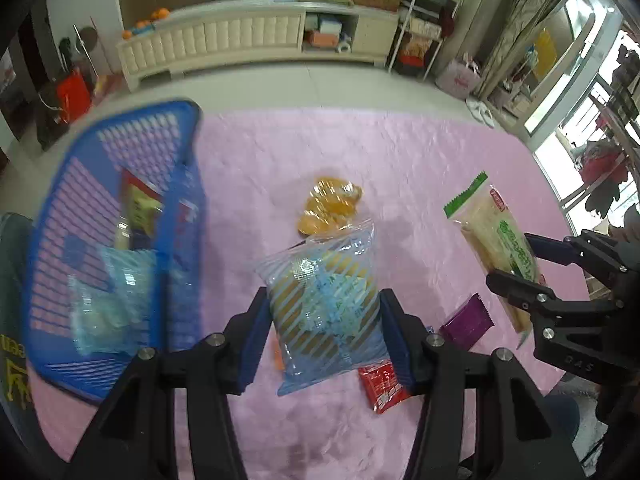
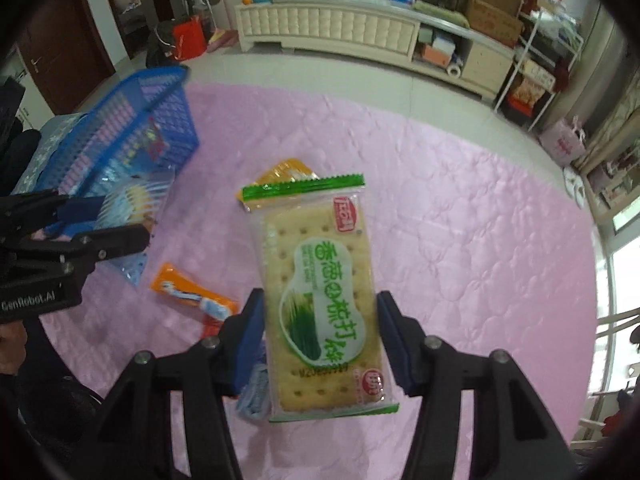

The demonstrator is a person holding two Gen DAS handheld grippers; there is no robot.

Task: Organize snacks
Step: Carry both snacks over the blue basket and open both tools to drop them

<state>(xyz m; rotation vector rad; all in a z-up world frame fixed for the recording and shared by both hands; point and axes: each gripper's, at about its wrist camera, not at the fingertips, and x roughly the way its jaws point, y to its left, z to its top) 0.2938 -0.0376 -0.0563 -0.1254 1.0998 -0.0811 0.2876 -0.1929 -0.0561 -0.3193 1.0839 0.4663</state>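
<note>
Quilted pink cloth (image 2: 460, 240); 2 glossy, seemingly gripped packets (image 1: 324, 300).

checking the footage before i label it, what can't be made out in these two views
- Blue plastic lattice basket: contents motion-blurred and screened by its wall in the left wrist view; only a pale blue packet and a red-edged one show.
- Small red sachet: partly hidden by the left gripper finger.
- Blue-striped clear bag: print unreadable.
- Orange packet: mostly behind the green-edged cracker pack in the right gripper.
</note>
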